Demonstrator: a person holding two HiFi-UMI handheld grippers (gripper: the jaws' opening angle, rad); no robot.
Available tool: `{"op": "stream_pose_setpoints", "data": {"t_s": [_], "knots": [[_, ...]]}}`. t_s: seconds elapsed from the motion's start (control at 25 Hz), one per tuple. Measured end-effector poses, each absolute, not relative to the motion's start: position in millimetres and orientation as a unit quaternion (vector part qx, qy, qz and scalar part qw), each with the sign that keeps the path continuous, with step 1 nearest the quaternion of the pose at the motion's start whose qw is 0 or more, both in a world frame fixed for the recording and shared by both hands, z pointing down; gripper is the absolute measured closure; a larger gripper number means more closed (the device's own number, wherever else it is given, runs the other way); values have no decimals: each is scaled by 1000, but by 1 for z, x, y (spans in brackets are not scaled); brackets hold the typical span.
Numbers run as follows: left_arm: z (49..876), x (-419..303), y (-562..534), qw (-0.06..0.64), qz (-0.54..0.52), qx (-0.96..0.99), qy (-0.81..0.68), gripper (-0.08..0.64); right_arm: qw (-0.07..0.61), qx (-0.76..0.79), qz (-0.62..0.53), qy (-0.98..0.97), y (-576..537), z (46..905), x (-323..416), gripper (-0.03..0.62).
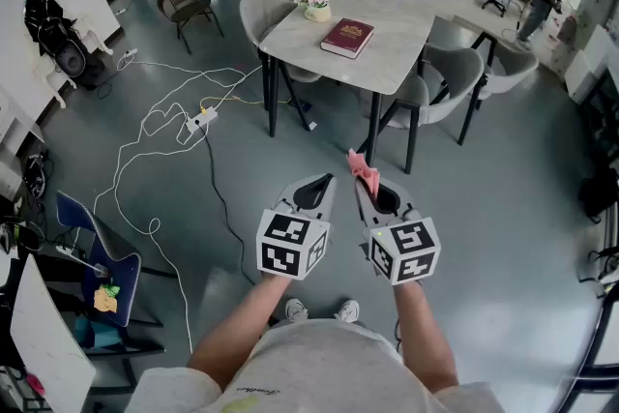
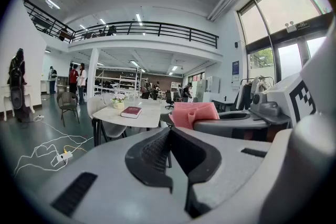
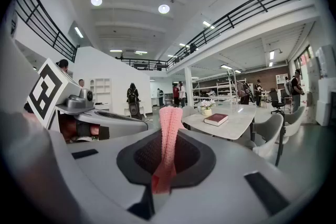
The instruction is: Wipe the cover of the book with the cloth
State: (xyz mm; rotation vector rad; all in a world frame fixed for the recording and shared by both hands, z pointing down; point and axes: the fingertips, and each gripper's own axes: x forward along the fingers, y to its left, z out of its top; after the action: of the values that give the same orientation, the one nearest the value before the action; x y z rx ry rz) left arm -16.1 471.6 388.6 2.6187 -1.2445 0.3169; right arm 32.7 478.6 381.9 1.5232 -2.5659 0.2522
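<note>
As I judge it, the step in hand is the approach. The book [image 1: 347, 37] lies closed on the table [image 1: 406, 24], just right of a small pot of flowers [image 1: 317, 0]. Both grippers are held well short of the table, over bare floor on its near side.

To do this well, walk up to the table's near edge. Mind the white cable [image 1: 164, 126] that loops over the floor to the table's left, and the chairs [image 1: 455, 74] tucked round the table. Lay the cloth flat on the cover rather than edge-on, since only a narrow fold sticks out past the jaws. The free gripper could steady the book at a corner so it does not slide on the table top.

The left gripper [image 1: 324, 181], toward the table's left side, has its jaws together, or so nearly that no gap shows in its own view. Nothing lies between them. The right gripper [image 1: 360, 187] is clamped on the pink cloth [image 3: 168, 131]. The cloth is pinched low between the pads, with a ribbed strip standing up past the tips toward the table.
</note>
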Motion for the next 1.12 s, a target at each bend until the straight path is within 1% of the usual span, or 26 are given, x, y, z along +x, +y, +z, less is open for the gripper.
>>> {"op": "stream_pose_setpoints", "data": {"t_s": [0.76, 1.12], "knots": [[380, 56, 445, 115, 114, 889, -428, 554, 59, 491, 86, -865, 456, 374, 98, 575], [383, 72, 416, 121, 113, 888, -429, 554, 60, 487, 87, -867, 428, 375, 114, 575]]}}
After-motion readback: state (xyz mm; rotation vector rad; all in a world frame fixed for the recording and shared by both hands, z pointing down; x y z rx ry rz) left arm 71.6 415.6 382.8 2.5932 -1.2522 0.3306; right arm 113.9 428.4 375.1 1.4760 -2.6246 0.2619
